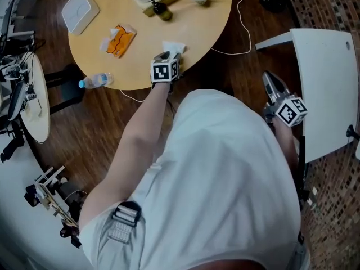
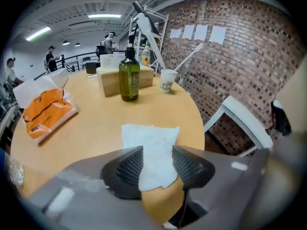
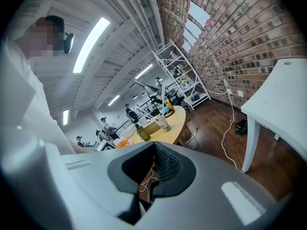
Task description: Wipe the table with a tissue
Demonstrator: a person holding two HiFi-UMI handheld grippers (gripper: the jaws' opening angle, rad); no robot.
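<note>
A white tissue point(image 2: 152, 150) lies flat on the round wooden table point(image 2: 91, 133), close to its near edge; the head view shows the tissue point(image 1: 174, 47) too. My left gripper point(image 2: 157, 159) hangs over it, open, with one jaw on each side of the tissue and neither pad pressing on it. From above, the left gripper point(image 1: 167, 56) sits right at the table's point(image 1: 191, 32) rim. My right gripper point(image 1: 270, 82) is off to the right, away from the round table, beside a white table point(image 1: 326, 77). The right gripper point(image 3: 153, 150) looks shut, with nothing between its jaws.
Beyond the tissue stand a green bottle point(image 2: 129, 76), a wooden box point(image 2: 115, 80) and a paper cup point(image 2: 168, 80). An orange packet point(image 2: 48, 111) lies at the left. A water bottle point(image 1: 95, 81) rests at the table's left rim. A white cable point(image 1: 243, 24) runs over the wooden floor.
</note>
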